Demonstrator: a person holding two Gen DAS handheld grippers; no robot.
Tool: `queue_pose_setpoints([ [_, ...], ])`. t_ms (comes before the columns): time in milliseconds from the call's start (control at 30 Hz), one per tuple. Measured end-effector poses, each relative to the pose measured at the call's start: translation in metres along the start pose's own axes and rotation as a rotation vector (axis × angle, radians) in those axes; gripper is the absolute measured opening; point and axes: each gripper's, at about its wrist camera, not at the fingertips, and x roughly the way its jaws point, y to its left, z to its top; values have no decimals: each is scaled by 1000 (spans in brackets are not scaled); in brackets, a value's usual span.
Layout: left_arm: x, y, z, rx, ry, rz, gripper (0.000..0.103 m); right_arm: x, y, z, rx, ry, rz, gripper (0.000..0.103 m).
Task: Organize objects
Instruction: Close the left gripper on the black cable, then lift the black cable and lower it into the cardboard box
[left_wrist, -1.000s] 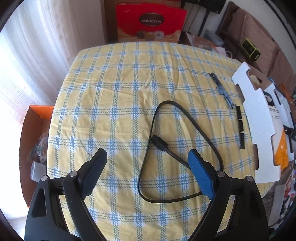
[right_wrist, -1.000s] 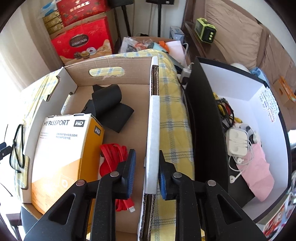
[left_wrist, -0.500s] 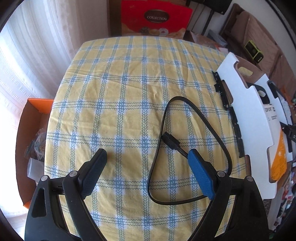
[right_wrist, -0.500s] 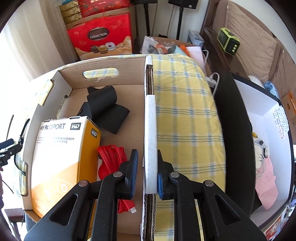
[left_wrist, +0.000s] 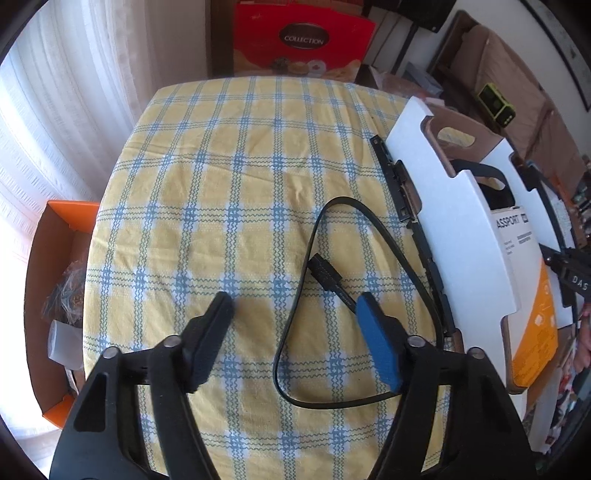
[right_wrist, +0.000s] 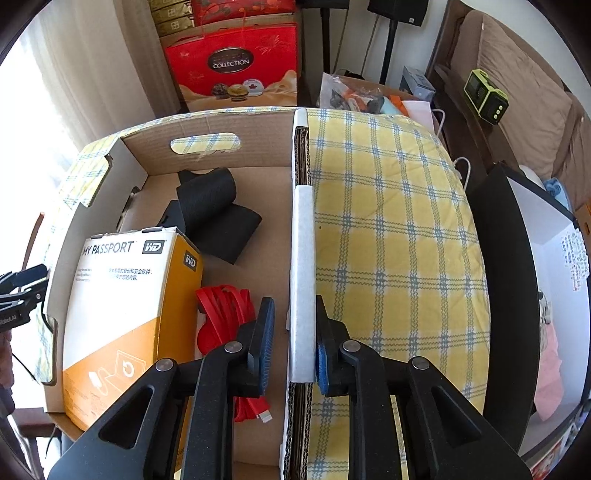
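Between the wide-spread fingers of the left hand-held gripper (left_wrist: 293, 308), one black cable (left_wrist: 373, 236) lies looped on the checked bench (left_wrist: 221, 166), untouched. Over the last second the cardboard box (right_wrist: 221, 151) has slid along the bench toward the cable, and it now stands just beside the loop. The right hand-held gripper (right_wrist: 291, 332) has eased its clamp on the box's near wall; a gap shows at its left pad. The cable probably goes in next. Inside the box: one orange WD carton (right_wrist: 122, 295), one red cable (right_wrist: 225, 314), one black sleeve (right_wrist: 214, 206). Beyond, a red gift box (left_wrist: 299, 40).
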Motion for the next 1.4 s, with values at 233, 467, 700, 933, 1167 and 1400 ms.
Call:
queue_pose_setpoints([
  [233,1,2,3,-16,13,-17,4,1,-5,-7,19,18,33,15],
  [467,-11,14,5,-81,-16,-77,4,0,-13,-12,41,27,62,15],
  [700,-57,13,26,-106,-123,-116,4,-7,-13,-14,47,17,82,15],
  [933,-98,0,50,-93,-204,-166,4,-10,-16,-16,56,13,98,15],
  [1167,-85,-46,71,-83,-173,-241,4,-9,-17,-17,62,13,108,15],
  [1400,-36,-96,82,-80,-79,-281,4,-11,-18,-19,81,13,130,15],
])
